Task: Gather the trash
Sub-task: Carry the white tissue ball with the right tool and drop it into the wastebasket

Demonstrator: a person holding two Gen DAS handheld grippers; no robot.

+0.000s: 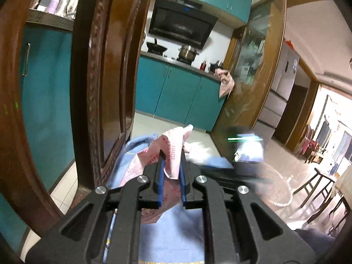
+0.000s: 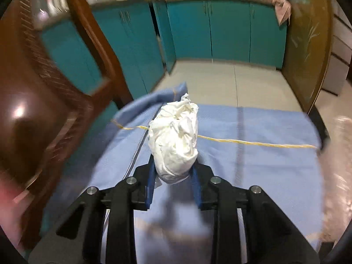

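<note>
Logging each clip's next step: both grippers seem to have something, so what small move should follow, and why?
Probably lift the right gripper slightly: its fingers flank a crumpled white tissue above the blue cloth. The left gripper already pinches a pink printed bag, perhaps the trash bag.

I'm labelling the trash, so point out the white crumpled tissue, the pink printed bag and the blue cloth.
white crumpled tissue (image 2: 173, 138), right wrist view, its middle
pink printed bag (image 1: 170, 151), left wrist view, upper fold
blue cloth (image 2: 264, 165), right wrist view, bare stretch
</note>
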